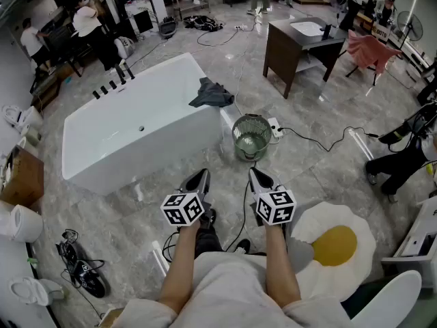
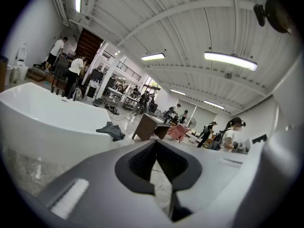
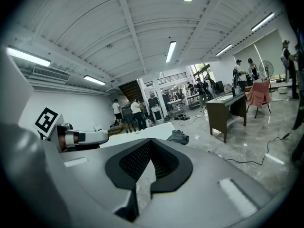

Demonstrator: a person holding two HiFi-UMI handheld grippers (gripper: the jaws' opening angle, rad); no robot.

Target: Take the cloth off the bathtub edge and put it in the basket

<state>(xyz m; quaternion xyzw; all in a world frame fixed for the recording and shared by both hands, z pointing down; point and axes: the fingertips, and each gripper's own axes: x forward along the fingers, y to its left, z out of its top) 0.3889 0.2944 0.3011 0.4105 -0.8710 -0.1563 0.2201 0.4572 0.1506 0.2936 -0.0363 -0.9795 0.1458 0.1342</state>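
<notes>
Left hand-held gripper (image 1: 202, 175) closed, empty; basket (image 1: 237, 131): head view only.

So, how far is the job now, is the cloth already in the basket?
Nothing is done yet: the dark grey cloth lies on the bathtub edge, and the green wire basket on the floor beside it holds no cloth. In hand: nothing; the left gripper and right gripper are shut, empty, short of the tub. Left: grip the cloth and drop it in the basket.
</notes>
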